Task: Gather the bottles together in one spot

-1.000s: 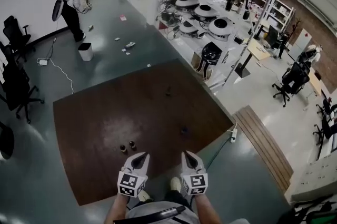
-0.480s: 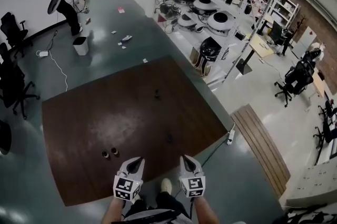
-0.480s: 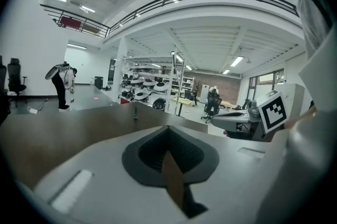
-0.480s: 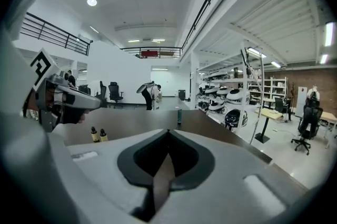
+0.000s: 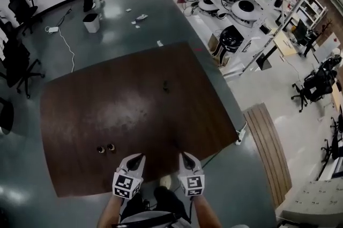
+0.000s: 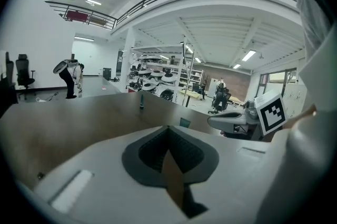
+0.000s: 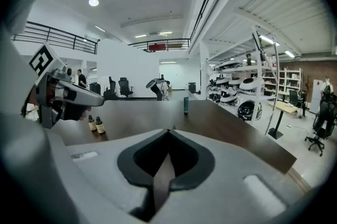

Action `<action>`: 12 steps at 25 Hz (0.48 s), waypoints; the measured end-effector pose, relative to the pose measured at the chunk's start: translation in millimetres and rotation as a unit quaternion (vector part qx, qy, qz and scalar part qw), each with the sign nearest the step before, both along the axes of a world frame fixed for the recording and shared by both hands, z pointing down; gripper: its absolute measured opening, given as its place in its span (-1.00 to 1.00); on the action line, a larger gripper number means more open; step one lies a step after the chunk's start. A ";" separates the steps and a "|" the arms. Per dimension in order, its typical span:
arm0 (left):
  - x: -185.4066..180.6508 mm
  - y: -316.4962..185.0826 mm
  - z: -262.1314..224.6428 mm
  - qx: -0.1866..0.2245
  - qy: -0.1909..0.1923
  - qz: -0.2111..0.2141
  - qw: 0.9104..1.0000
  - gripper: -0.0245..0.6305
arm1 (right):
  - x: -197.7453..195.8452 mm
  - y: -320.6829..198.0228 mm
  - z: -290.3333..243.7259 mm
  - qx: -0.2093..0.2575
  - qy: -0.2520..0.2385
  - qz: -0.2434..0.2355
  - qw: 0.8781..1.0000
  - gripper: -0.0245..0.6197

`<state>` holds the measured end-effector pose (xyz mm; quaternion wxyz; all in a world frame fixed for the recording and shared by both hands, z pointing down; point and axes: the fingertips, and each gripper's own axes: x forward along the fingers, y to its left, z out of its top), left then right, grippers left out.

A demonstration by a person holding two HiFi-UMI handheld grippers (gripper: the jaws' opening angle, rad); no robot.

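On the table [image 5: 75,114], near its near edge and left of centre: two small bottles [image 5: 105,148], upright, just beside each other. Just right of them, at the same edge: left gripper [image 5: 139,157], jaws pressed together, empty. Around the table's middle, well apart from the pair: lone bottle [image 5: 165,85], upright. At the near edge, right of centre: right gripper [image 5: 185,156], jaws closed, nothing between.

Judgement: approach step. Treat the pair as the gathering spot. Part the jaws before reaching, come in low at the lone bottle's body, carry it upright, and set it beside the pair without knocking them.
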<state>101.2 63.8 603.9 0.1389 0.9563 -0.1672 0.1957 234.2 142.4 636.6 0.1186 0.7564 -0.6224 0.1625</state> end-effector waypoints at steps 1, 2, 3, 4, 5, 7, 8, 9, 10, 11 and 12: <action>0.2 -1.4 5.1 -0.003 -0.005 -0.003 1.000 -0.93 | 0.8 -1.2 5.0 -0.003 -0.003 -0.002 1.000 -0.92; -0.3 -2.9 9.8 -0.005 -0.010 -0.006 1.000 -0.93 | 0.8 -2.6 9.8 -0.005 -0.007 -0.004 1.000 -0.92; -0.5 -4.8 13.8 -0.008 -0.014 -0.008 1.000 -0.93 | 0.3 -4.7 14.0 -0.007 -0.010 -0.008 1.000 -0.92; 0.3 -6.8 16.9 -0.011 -0.016 -0.010 1.000 -0.93 | -0.2 -7.7 17.2 -0.007 -0.013 -0.012 1.000 -0.92; 2.1 -8.3 19.4 -0.012 -0.018 -0.012 1.000 -0.93 | -0.3 -11.2 19.6 -0.007 -0.015 -0.018 1.000 -0.92; 6.8 -8.8 22.9 -0.014 -0.020 -0.012 1.000 -0.93 | 1.7 -15.9 25.2 -0.011 -0.018 -0.026 0.999 -0.92; 8.7 -8.2 24.1 -0.016 -0.022 -0.012 1.000 -0.93 | 3.1 -17.0 27.6 -0.013 -0.019 -0.028 0.999 -0.92; 9.9 -7.4 25.0 -0.019 -0.023 -0.011 0.999 -0.93 | 4.1 -17.8 29.1 -0.015 -0.016 -0.030 0.999 -0.92; 10.5 -6.9 25.8 -0.021 -0.024 -0.011 0.999 -0.93 | 4.4 -18.8 29.7 -0.016 -0.013 -0.032 0.999 -0.92; 10.6 -6.9 26.6 -0.023 -0.026 -0.012 0.999 -0.93 | 4.2 -20.1 29.8 -0.017 -0.010 -0.035 0.999 -0.92; 10.6 -7.3 27.4 -0.024 -0.027 -0.012 0.999 -0.93 | 3.8 -21.6 29.5 -0.017 -0.008 -0.037 0.999 -0.92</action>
